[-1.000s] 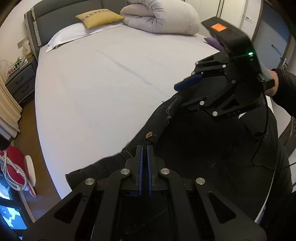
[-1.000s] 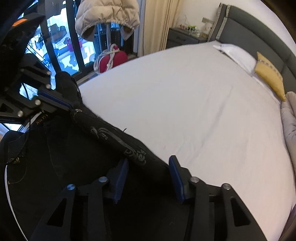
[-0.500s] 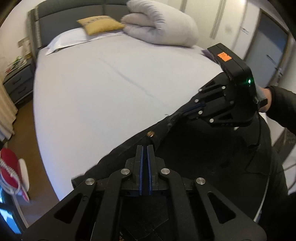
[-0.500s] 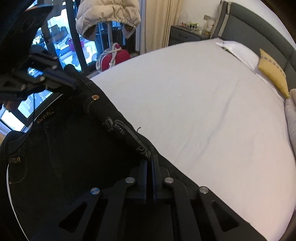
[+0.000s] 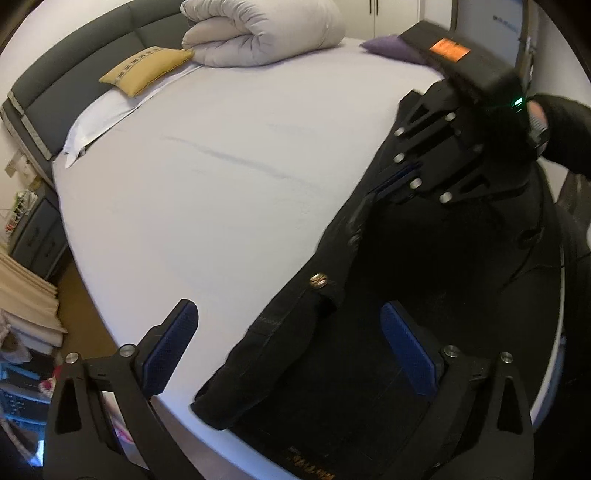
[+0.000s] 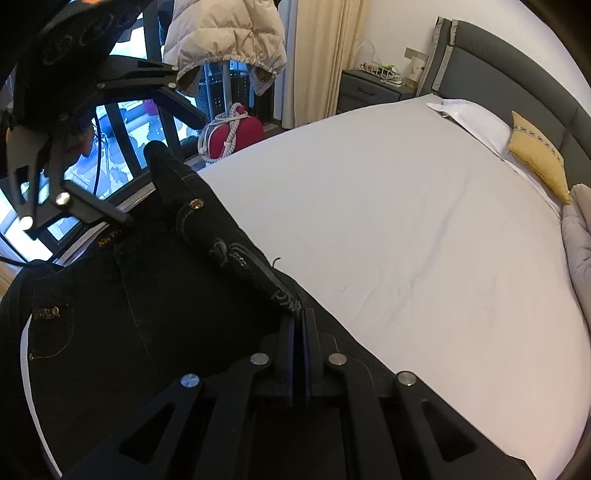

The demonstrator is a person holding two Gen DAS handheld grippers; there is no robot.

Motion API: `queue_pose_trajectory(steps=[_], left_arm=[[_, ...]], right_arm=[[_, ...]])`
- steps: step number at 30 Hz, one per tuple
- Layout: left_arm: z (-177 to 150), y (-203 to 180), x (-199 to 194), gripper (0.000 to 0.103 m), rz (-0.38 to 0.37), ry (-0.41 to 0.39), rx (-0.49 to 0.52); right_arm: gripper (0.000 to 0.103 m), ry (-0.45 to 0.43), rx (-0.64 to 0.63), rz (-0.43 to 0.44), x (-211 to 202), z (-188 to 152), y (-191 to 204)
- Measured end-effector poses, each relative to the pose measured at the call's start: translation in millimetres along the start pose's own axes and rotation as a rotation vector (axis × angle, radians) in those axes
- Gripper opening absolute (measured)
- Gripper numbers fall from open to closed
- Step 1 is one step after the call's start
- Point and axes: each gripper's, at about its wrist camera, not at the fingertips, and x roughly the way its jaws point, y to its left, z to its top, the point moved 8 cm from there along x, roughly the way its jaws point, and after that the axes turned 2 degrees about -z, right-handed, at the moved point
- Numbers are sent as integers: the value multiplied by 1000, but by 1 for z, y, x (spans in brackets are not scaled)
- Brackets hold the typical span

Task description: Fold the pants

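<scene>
Black pants [image 5: 369, 332] lie along the near edge of the white bed [image 5: 221, 166], waistband toward the bed's middle, a brass button [image 5: 318, 279] showing. My left gripper [image 5: 288, 347] hovers over the waistband's end with its jaws opening wide; the cloth lies between the blue pads [image 5: 170, 347] and touches neither. In the right wrist view my right gripper [image 6: 299, 332] is shut on the embroidered waistband [image 6: 236, 258] of the pants [image 6: 129, 314] and holds it slightly raised. The left gripper [image 6: 164, 169] shows there at top left, the right gripper [image 5: 397, 181] at the left wrist view's right side.
A rolled duvet [image 5: 266, 29], a yellow cushion [image 5: 147, 68], a white pillow [image 5: 99, 118] and a purple cushion [image 5: 391, 48] sit at the head end. Beyond the bed edge are a nightstand [image 6: 373, 88], a red bag [image 6: 236, 133], a hanging puffer jacket [image 6: 225, 37] and a window.
The right gripper closed on the waistband. My left gripper, shut on the waistband before, has opened wide, let it go, rolled and lifted a little; the freed end has dropped.
</scene>
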Motion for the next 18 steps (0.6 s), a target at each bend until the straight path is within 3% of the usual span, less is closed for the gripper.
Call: queue_pose_trajectory(steps=[2,8,11,13,14,18], left_arm=[[1,2,5,83,-10,22,6],[-4,9,36,81,27,161,106],[-2,15,50,80,13,183,110],[0,13,54,37,-5,179,113],[0,13,56,5,-10,183,107],[3,3,51,4,32,147,124]], right_arm=[[4,-6,0,0,-2,0,2],[4,-19,-3,-2,-6,3,1],[4,-19,-15,-9,-8,1,3],[4,-18,-18,-10,-8,-1,3],[4,-19,-16,-10,-9,-1,3],[4,-22,-12,-21,-10,0,1]])
